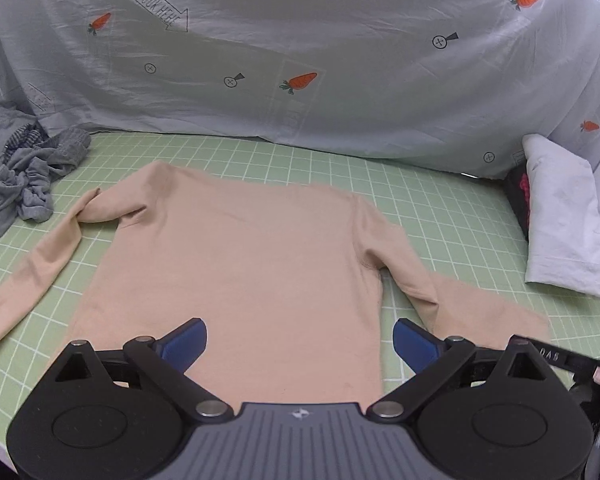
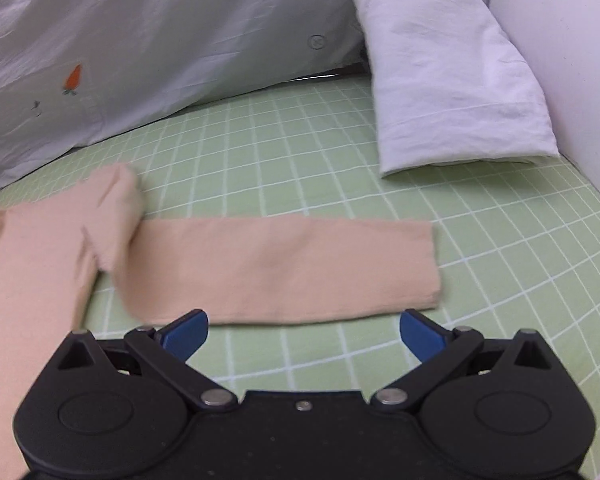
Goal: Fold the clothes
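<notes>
A soft peach long-sleeved shirt (image 1: pixel 240 248) lies flat on the green gridded surface (image 2: pixel 300 152). Its right sleeve (image 2: pixel 284 268) stretches sideways, long axis crosswise just ahead of the right tongs (image 2: pixel 304 332). Left tongs (image 1: pixel 300 340) hover over the hem. Both gape wide, empty.

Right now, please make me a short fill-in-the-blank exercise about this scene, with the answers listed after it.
1. The peach shirt lies spread on a ____ checked sheet.
2. The fingers of both the left gripper and the right gripper are ____.
3. The backdrop cloth is printed with orange ____.
4. A crumpled ____ garment lies near the shirt's far sleeve.

Answers: green; open; carrots; grey
</notes>
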